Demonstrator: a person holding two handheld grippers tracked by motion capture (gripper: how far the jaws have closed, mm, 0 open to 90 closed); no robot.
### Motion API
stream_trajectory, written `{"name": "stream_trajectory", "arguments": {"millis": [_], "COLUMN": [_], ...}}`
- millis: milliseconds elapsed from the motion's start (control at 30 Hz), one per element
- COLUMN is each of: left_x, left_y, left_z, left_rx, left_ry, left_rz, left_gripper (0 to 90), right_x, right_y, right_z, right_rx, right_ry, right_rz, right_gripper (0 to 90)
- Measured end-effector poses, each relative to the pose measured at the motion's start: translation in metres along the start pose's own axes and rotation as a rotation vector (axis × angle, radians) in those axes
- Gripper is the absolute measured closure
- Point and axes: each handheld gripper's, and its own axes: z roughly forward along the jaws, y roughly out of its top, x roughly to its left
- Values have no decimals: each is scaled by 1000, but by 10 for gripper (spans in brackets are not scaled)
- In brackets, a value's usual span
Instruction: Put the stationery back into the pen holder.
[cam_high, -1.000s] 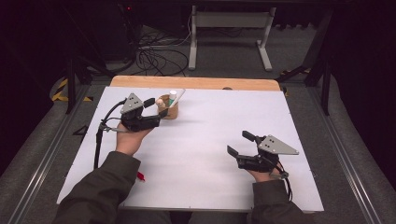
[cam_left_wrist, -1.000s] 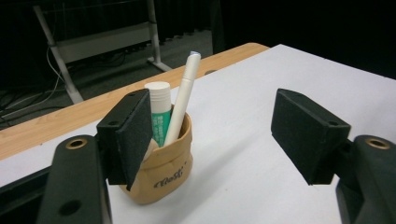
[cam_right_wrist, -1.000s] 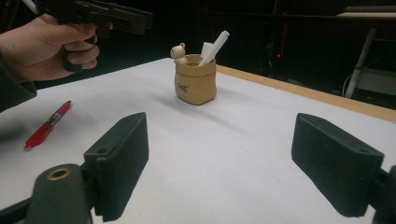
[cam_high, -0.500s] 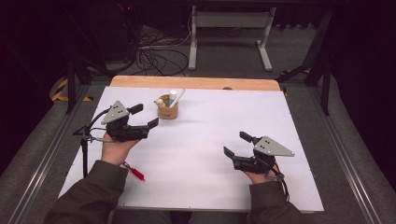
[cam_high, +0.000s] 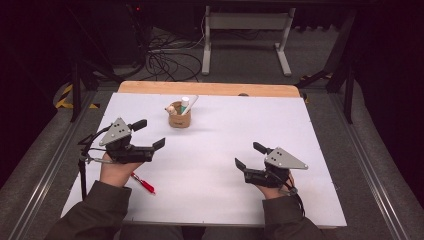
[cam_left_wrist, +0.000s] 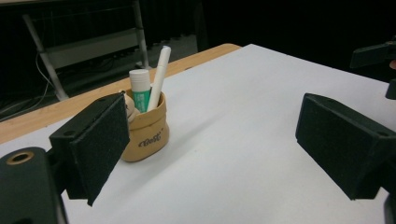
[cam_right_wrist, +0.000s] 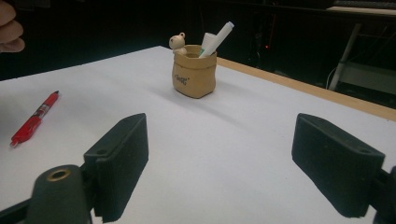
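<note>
Holding my left gripper (cam_high: 150, 135) with jaws wide apart and nothing between them, I see they have just been opening. My right gripper (cam_high: 247, 157) also stands with jaws apart and empty, low over the white table (cam_high: 225, 200).

The tan pen holder (cam_high: 179, 119) stands upright toward the far side, with a white marker (cam_left_wrist: 159, 77), a glue stick (cam_left_wrist: 140, 89) and a small bear figure (cam_right_wrist: 177, 41) inside.

The red pen (cam_high: 143, 184) lies flat just beside my left hand (cam_high: 116, 172), near the front edge.

I judge the next step is to take this pen. For this I should turn my left gripper down, put the pads across the middle of the barrel, close softly so it does not roll, then lift it straight before carrying it to the holder.
</note>
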Motion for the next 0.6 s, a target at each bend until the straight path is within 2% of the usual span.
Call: {"name": "stream_trajectory", "arguments": {"millis": [167,300,600], "left_x": [-3,-3,3], "left_y": [-5,-10,-22], "left_z": [-8,-16,-31], "left_rx": [2,8,14], "left_ry": [-3,-4,42], "left_rz": [-6,-42,-69], "left_gripper": [97,102,111], "right_x": [3,6,8], "right_y": [1,0,0], "right_z": [1,3,4], "right_rx": [1,12,10], "right_ry": [-7,-10,-11], "right_rz": [-3,-14,-27], "right_gripper": [193,194,194]}}
